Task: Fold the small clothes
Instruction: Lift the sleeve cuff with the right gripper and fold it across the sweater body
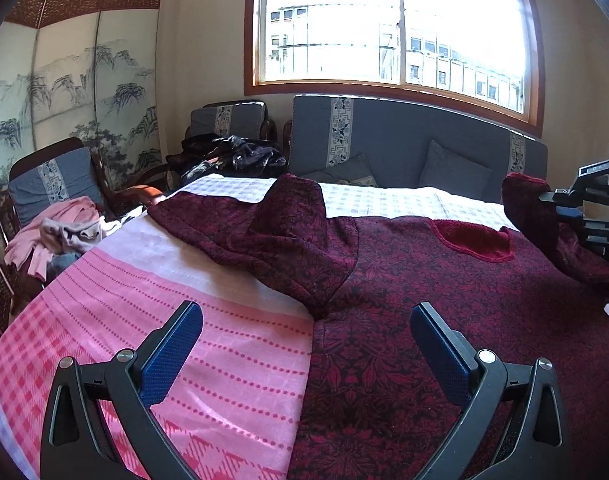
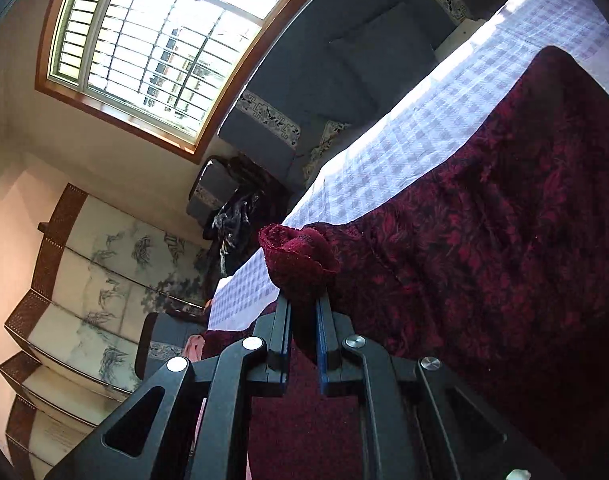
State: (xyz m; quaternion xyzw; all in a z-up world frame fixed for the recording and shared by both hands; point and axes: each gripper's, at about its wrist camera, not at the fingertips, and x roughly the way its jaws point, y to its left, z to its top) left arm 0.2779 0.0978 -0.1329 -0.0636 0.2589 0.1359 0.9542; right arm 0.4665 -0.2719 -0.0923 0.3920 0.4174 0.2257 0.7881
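My right gripper [image 2: 304, 312] is pinching the sweater's [image 1: 404, 280] knit cuff [image 2: 300, 260] – its pad tips are buried in fabric, and it's cut off at the left view's edge. My left gripper [image 1: 306, 332] is hanging wide apart, empty, over the sweater's edge – it's lying spread across the pink checked bedcover [image 1: 144, 300].

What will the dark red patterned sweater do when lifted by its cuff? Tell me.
Probably floppy: the sweater already sags and creases where the right tool pinches its ribbed cuff. Likely heavyish for fabric, since the knit looks thick. Unlikely to slip, given its coarse texture.
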